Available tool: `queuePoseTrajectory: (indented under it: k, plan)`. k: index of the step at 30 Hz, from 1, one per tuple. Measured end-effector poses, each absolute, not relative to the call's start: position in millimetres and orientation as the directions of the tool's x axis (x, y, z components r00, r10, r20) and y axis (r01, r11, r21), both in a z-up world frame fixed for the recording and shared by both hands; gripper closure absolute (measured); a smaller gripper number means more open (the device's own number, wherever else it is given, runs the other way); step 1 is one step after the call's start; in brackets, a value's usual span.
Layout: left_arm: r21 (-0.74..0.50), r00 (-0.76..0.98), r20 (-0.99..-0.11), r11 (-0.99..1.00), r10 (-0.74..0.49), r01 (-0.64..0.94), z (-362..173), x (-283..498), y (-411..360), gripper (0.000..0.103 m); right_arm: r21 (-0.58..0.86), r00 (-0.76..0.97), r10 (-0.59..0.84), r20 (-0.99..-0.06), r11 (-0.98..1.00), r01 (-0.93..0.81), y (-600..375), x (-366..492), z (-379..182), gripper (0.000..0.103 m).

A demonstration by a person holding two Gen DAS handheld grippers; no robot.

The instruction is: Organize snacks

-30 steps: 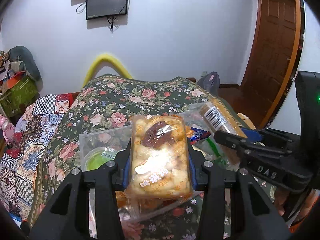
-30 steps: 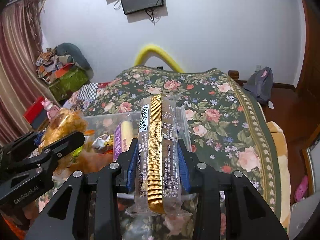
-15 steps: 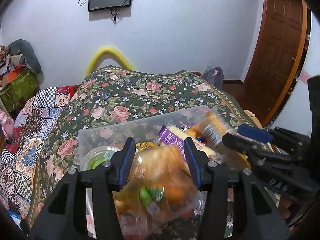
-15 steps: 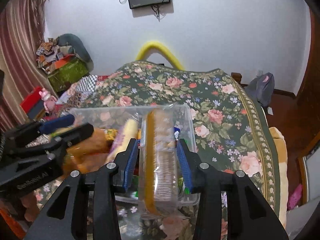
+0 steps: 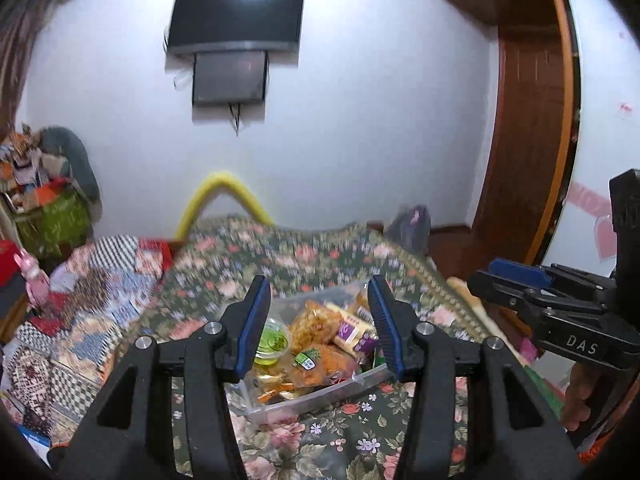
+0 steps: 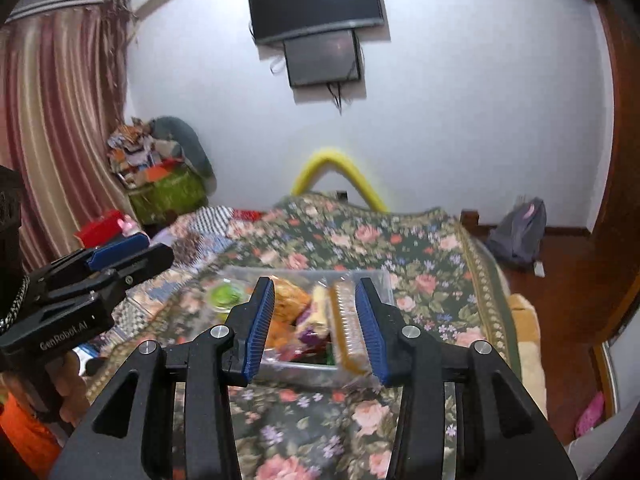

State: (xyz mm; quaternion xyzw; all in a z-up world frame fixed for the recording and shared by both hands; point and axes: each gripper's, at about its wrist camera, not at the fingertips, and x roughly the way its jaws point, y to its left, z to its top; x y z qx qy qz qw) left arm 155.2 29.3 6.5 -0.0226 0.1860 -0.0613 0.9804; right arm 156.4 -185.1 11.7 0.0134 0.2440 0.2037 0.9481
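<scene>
Snacks fill a clear bin [image 5: 320, 394] that sits on the flowered bedspread [image 5: 320, 452], near its front edge and toward its right side. In the bin lie a green cup [image 5: 274, 339] at the left, an orange puffed pack [image 5: 316, 326] in the middle, a purple bar [image 5: 354, 332] beside it, and a long biscuit pack [image 6: 347, 322] along the right wall.

Left gripper [image 5: 318, 326] hangs above the bin with its jaws opening; nothing is between the blue pads, and the snacks lie well below them. Right gripper [image 6: 314, 326] hangs over the bin's right half, its jaws also opening and empty; the biscuit pack shows through the gap, resting in the bin.
</scene>
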Motion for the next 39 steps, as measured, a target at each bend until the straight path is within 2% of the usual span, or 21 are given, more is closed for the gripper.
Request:
queuePoseTrajectory:
  k: [2, 4, 6, 9, 15, 39]
  plan:
    - [-0.065, 0.936, -0.330, 0.992, -0.123, 0.107, 15.8, 137.6, 30.1, 0.045, 0.121, 0.818, 0.394, -0.418, 0.917, -0.380, -184.6, 138.3, 21.8, 0.057]
    - [-0.054, 0.947, -0.299, 0.993, -0.120, 0.109, 25.5, 115.9, 28.4, 0.036, 0.107, 0.839, 0.387, -0.383, 0.920, -0.376, -184.0, 122.4, 29.5, 0.048]
    - [-0.039, 0.957, -0.268, 0.994, -0.107, 0.101, 31.8, 100.0, 26.5, 0.021, 0.090, 0.856, 0.381, -0.351, 0.923, -0.374, -182.3, 107.7, 37.6, 0.034]
    - [-0.018, 0.970, -0.225, 0.996, -0.091, 0.089, 40.9, 77.3, 22.4, 0.009, 0.077, 0.873, 0.377, -0.310, 0.925, -0.372, -181.1, 89.5, 46.9, 0.024]
    - [-0.016, 0.979, -0.190, 0.997, -0.076, 0.075, 51.6, 46.0, 22.6, 0.001, 0.111, 0.887, 0.379, -0.262, 0.925, -0.362, -183.2, 73.0, 54.4, 0.000]
    - [-0.047, 0.977, -0.199, 0.997, -0.074, 0.066, 48.8, 27.2, 24.6, 0.000, 0.079, 0.901, 0.355, -0.248, 0.935, -0.347, -185.0, 44.2, 53.0, 0.000]
